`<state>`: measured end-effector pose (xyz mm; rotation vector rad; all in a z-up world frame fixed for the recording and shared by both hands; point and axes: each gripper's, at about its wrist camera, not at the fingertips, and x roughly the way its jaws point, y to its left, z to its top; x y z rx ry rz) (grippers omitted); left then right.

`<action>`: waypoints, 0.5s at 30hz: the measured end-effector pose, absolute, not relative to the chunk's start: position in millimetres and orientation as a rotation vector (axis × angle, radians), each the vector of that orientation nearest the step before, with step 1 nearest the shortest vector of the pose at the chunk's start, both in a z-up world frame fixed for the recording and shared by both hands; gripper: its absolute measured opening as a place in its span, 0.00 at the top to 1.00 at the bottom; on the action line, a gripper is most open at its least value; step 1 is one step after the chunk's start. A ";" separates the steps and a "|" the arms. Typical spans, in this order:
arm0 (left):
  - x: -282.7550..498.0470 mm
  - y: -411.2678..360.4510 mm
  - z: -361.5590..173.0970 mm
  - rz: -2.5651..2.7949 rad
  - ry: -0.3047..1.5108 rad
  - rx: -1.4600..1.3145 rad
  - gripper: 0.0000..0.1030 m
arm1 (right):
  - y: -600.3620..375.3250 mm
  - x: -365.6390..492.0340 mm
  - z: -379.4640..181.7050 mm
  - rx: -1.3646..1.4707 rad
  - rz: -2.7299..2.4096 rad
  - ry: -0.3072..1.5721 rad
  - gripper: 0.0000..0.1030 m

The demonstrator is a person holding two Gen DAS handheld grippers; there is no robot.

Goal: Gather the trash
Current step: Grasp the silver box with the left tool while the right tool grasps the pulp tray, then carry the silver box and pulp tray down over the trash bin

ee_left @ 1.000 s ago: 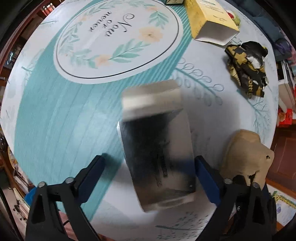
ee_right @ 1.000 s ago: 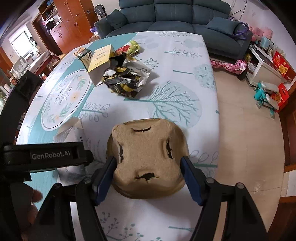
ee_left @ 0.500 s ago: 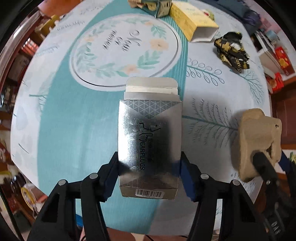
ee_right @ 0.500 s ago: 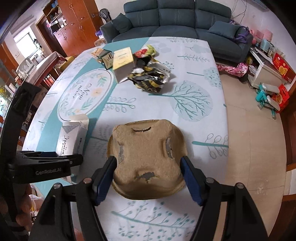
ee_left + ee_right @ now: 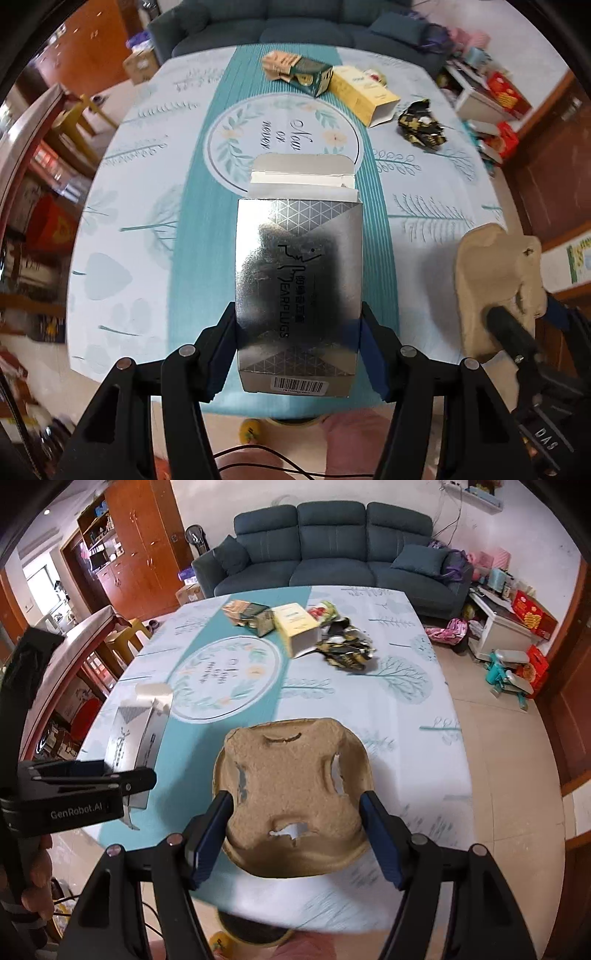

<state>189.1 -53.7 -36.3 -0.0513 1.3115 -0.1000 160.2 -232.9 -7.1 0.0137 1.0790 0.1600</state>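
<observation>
Currently we note the left gripper (image 5: 298, 341) clamped on a silver earplugs box (image 5: 298, 291), the right gripper (image 5: 295, 829) clamped on a moulded pulp cup carrier (image 5: 293, 797), both held above the table's (image 5: 406, 716) near edge. Risk: the box's glossy sides could slip between the pads.

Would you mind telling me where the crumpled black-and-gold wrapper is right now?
The crumpled black-and-gold wrapper lies on the table's far right part, just right of the yellow box's open end.

Bright, even daylight, perhaps from the window (image 5: 35, 587) at left, glares off the silver box (image 5: 299, 280), while fisheye bending and motion blur smear both views' edges.
</observation>
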 end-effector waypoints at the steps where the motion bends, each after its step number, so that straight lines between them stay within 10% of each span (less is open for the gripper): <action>1: 182.4 -44.0 -31.7 -0.124 1.299 -0.052 0.43 | -224.2 151.8 -4.3 0.016 0.152 1.075 0.31; 15: 79.7 25.8 -15.3 -0.282 1.232 0.024 0.43 | -126.2 20.3 20.1 0.067 0.047 1.060 0.31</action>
